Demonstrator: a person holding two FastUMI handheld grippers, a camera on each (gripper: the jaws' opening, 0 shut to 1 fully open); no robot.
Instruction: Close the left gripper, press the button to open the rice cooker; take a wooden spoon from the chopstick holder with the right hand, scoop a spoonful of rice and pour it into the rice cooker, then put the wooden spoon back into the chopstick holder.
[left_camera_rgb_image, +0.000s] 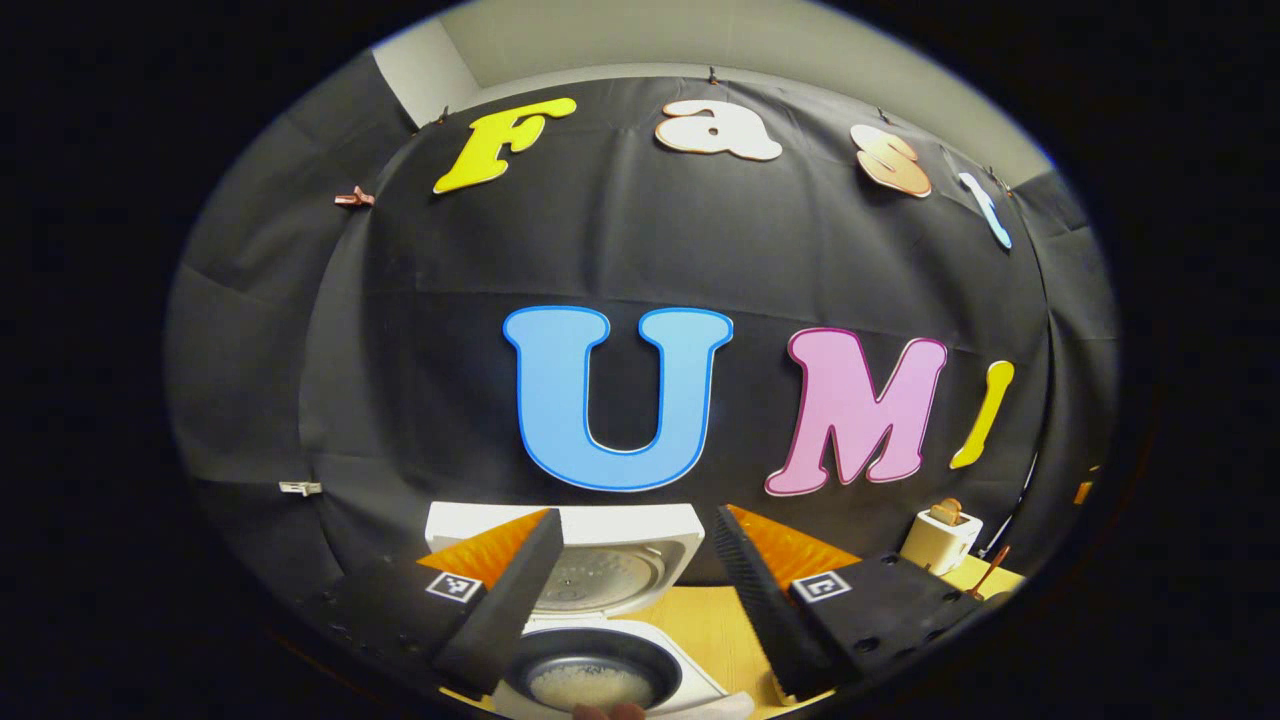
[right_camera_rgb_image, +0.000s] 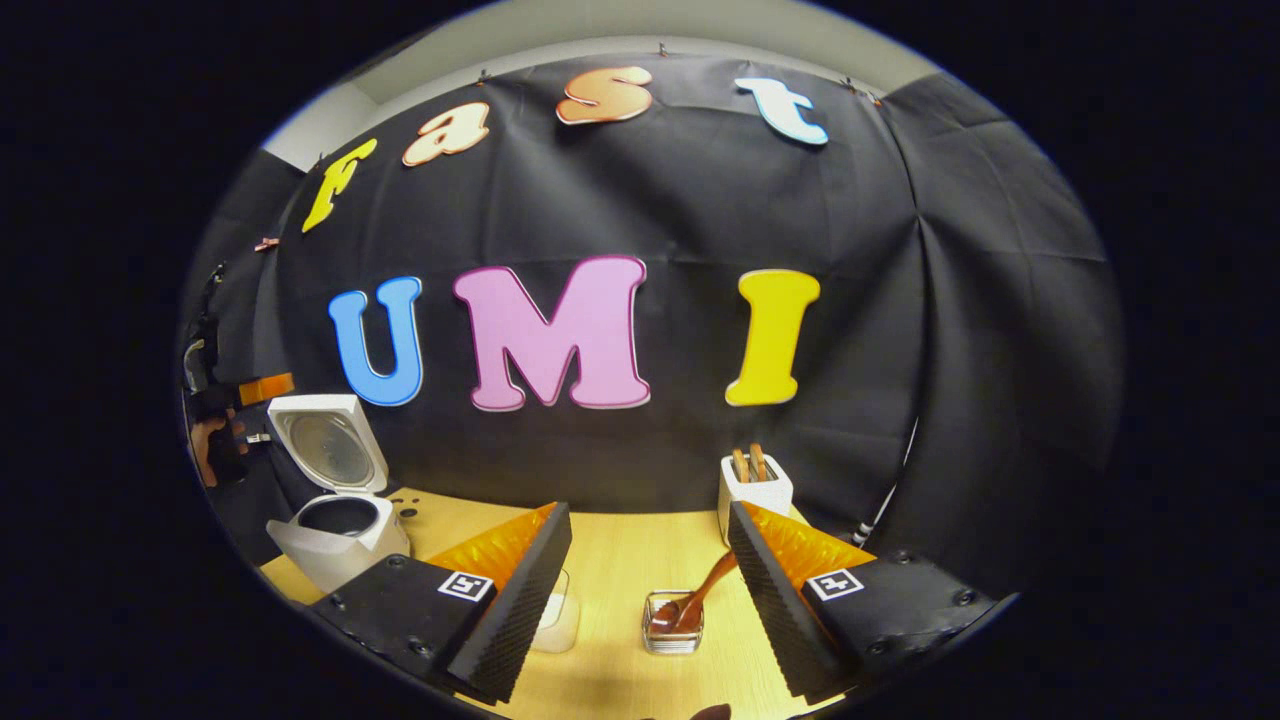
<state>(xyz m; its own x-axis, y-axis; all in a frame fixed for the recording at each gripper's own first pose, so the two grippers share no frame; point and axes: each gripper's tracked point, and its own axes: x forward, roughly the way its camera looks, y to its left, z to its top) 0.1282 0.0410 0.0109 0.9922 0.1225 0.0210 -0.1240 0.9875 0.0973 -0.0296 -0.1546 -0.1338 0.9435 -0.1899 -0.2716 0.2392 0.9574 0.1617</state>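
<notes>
Left gripper view: rice cooker (left_camera_rgb_image: 600, 640) cut off at the bottom edge, its left side hidden behind a finger of the left hand-held gripper (left_camera_rgb_image: 630, 600); button can't be made out. Chopstick holder (left_camera_rgb_image: 940, 540) at lower right small, contents unclear. Thin brown stick (left_camera_rgb_image: 992, 572) near the right edge, lower end cut off, can't identify.

Right gripper view: small clear container (right_camera_rgb_image: 557, 615) at bottom partly hidden behind a finger of the right hand-held gripper (right_camera_rgb_image: 650, 600), contents unclear. Other hand-held gripper (right_camera_rgb_image: 215, 400) at far left, small and dark, finger spacing can't be told. Dark shape (right_camera_rgb_image: 712, 712) at the bottom edge cut off, unidentifiable.
</notes>
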